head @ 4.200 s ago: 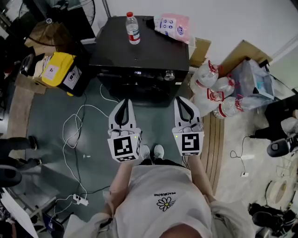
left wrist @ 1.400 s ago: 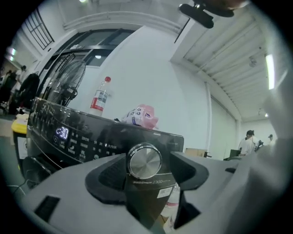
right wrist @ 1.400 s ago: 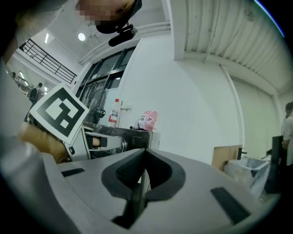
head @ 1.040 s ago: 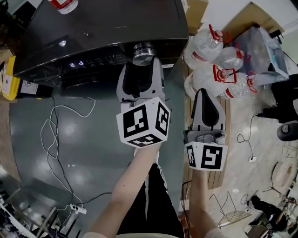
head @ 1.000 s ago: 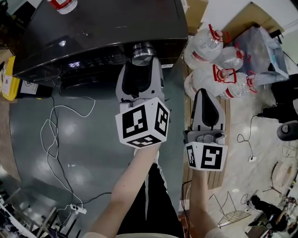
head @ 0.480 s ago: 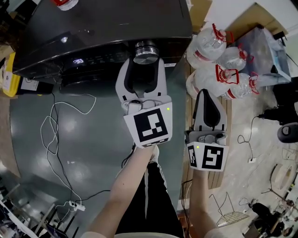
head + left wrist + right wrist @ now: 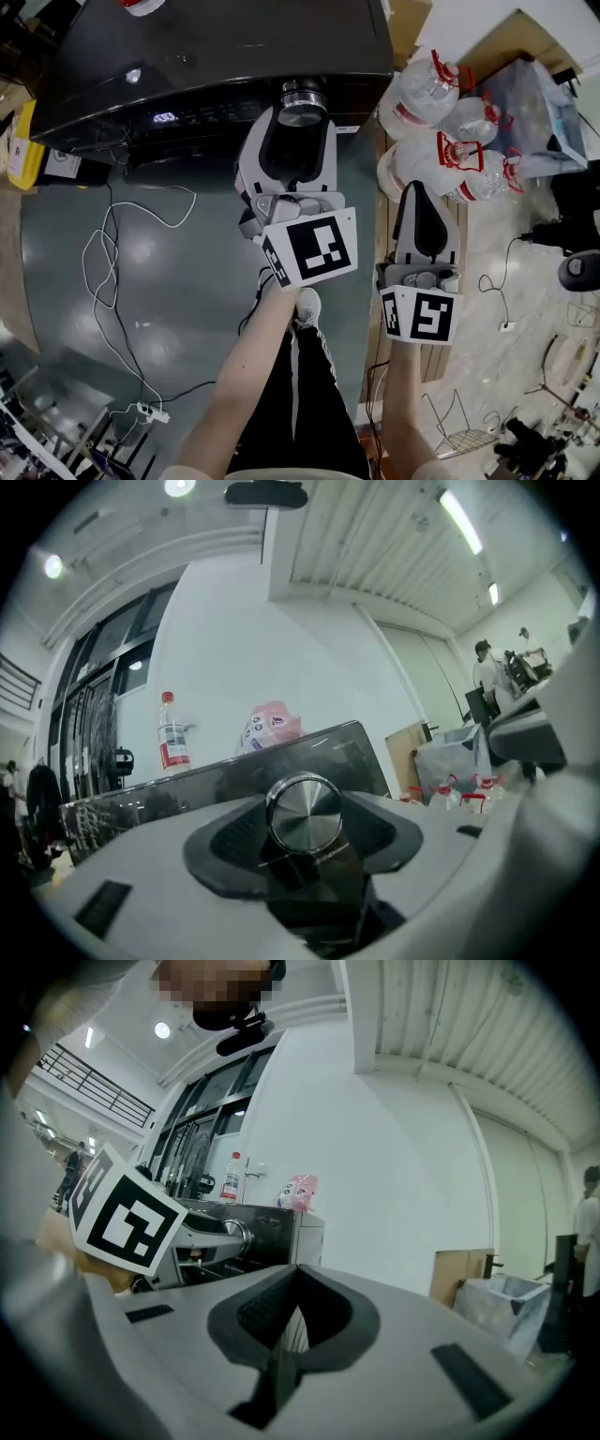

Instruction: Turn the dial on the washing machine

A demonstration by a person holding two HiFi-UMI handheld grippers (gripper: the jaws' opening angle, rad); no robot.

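Lower right of head view: right gripper (image 7: 419,190), grey plastic shell, black ribbed pads pressed together, nothing between. Centre: left gripper (image 7: 302,112), jaws just been closing, wide apart, pads clamped on both sides of dial (image 7: 303,94). Round knob, brushed-metal face, chrome rim, protruding from the front panel at the right end of washing machine (image 7: 216,47), upper centre of frame. Glossy black boxy casing, small lit display (image 7: 165,118) left of dial. Farther back, on the lid: clear bottle (image 7: 172,733) with red label, pink soft pack (image 7: 272,726).
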